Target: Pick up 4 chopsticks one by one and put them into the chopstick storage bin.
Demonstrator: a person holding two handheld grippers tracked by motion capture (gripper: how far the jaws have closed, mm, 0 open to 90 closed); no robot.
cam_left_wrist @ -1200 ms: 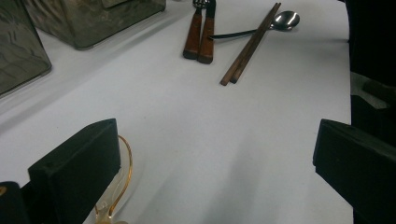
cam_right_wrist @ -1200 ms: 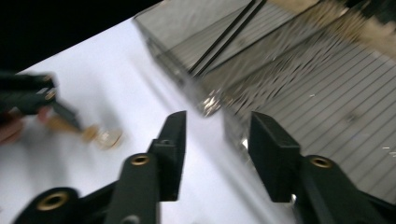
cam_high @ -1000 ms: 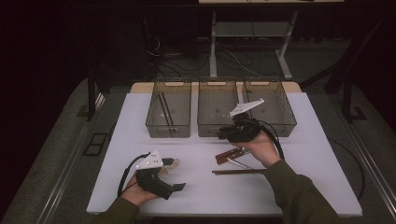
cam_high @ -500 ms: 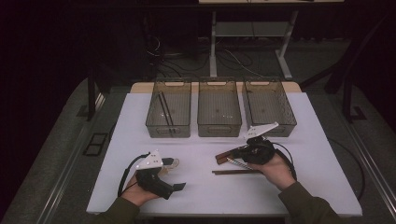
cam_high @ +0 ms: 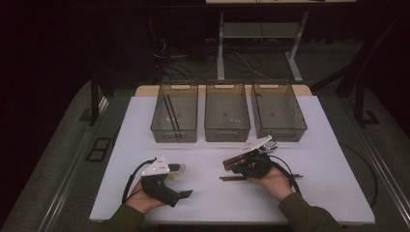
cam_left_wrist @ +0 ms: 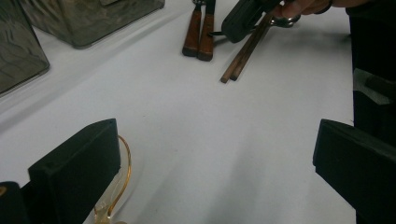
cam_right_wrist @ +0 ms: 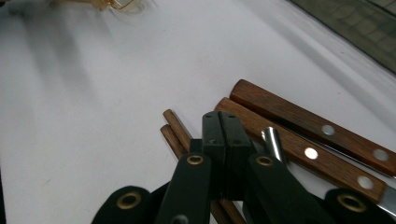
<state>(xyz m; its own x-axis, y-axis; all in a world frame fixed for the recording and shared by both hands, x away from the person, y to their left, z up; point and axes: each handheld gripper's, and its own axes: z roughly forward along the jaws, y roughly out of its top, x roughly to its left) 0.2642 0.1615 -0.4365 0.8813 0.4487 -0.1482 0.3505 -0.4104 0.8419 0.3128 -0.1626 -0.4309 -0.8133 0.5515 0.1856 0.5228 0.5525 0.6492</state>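
My right gripper (cam_high: 238,166) is low over the white table, right of centre, with its jaws shut on each other and nothing between them. In the right gripper view its shut tips (cam_right_wrist: 222,122) hang just over a pair of brown chopsticks (cam_right_wrist: 173,127), beside two wood-handled knives (cam_right_wrist: 303,135). The chopsticks (cam_high: 233,178) and knives (cam_high: 233,160) lie by that hand. My left gripper (cam_high: 183,181) rests at the front left, open, its jaws (cam_left_wrist: 217,128) wide apart over bare table. A clear amber plastic piece (cam_left_wrist: 122,172) lies beside its left jaw.
Three translucent bins stand in a row at the back: left (cam_high: 159,129), middle (cam_high: 226,130), right (cam_high: 300,126). The left bin holds dark chopsticks (cam_high: 170,111). The white tabletop (cam_high: 212,203) ends near my forearms; dark floor and cables lie beyond.
My right hand has come down and toward the front, from just before the right bin to the knives and chopsticks. The left gripper has stayed put.
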